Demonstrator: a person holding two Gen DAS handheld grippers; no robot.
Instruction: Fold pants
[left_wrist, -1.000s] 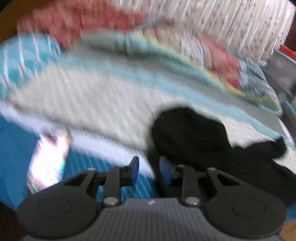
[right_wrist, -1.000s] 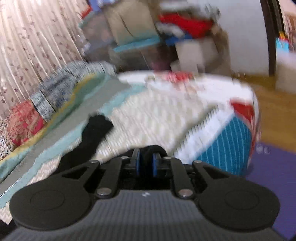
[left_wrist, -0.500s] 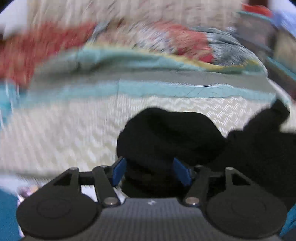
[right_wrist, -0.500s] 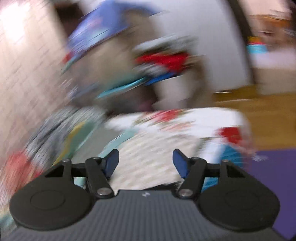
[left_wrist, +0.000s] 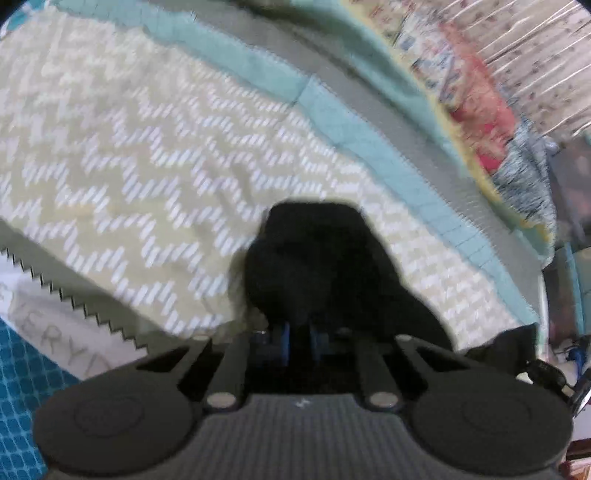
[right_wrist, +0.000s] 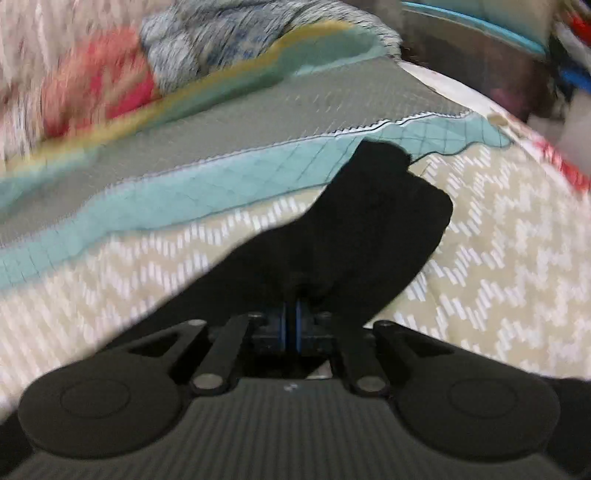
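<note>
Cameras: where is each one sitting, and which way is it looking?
Left wrist: it sits on the left gripper and looks forward along its jaws, shut on the black pants, out over the zigzag bedspread; only the gripper's own body shows.
Right wrist: it sits on the right gripper and looks along its shut jaws at the pants and the bedspread; only that gripper shows.
Shared: the pants, the bedspread, its teal border.

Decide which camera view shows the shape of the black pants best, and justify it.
The right wrist view: the black pants stretch away over the quilt with clear edges. The left wrist view shows them only as a bunched dark lump at the tool.
</note>
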